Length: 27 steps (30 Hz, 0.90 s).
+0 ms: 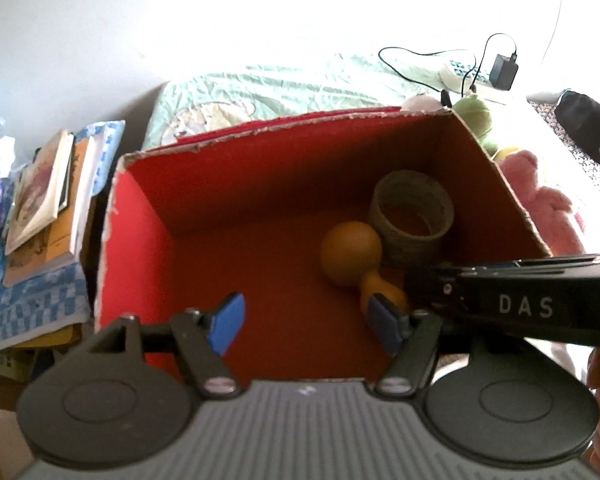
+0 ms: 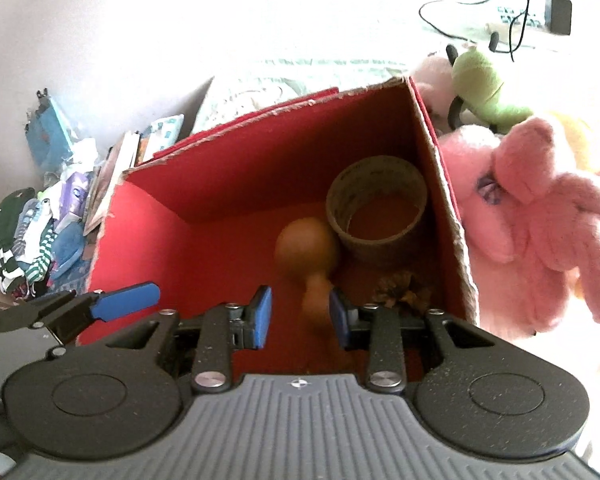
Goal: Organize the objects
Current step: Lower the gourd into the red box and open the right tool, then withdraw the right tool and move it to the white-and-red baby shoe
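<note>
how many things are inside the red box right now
3: a tape roll in the far right corner, an orange gourd just left of it, and a brown crumpled scrap by the right wall. The near floor is hidden by the claws.

Bright light washes the wall [image 1: 260, 20] white, the red box [image 1: 220, 184] is shadowy inside, and the edges look bent and blurry.

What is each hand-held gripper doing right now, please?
Left hand-held gripper: open, holding nothing.
Right hand-held gripper: open around the gourd, not touching it.
</note>
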Tool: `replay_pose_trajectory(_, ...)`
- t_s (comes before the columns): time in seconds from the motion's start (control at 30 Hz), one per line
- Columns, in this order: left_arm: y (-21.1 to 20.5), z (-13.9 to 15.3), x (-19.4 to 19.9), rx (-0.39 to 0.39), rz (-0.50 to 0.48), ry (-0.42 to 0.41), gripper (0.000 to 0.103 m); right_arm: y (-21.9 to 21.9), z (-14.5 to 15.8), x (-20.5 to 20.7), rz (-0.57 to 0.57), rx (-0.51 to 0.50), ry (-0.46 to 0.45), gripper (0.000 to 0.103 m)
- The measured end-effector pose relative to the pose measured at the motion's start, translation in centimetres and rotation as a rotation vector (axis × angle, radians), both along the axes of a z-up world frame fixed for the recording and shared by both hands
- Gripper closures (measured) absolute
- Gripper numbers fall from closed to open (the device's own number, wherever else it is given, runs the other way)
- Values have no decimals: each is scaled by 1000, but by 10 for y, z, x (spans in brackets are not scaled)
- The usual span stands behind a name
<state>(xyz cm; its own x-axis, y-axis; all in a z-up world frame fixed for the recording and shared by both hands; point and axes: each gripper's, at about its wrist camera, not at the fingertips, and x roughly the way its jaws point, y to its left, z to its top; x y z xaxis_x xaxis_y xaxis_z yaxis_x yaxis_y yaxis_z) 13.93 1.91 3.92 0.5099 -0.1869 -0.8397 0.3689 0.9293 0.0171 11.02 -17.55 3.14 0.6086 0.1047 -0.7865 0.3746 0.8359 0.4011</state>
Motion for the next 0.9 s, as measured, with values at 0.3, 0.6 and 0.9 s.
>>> replay_pose_trajectory(0.3,-1,11,-33,31,24,-48,29,20,7,-14,1,-18,-42,67)
replay_pose_trajectory(0.6,1,23,-64,38,33,-86,25,30,22,-44,1,-49,-101,67)
replay_pose_trajectory(0.9,-7,8,-84,61,12,-49,22,33,8,-65,-8,-43,-75,67)
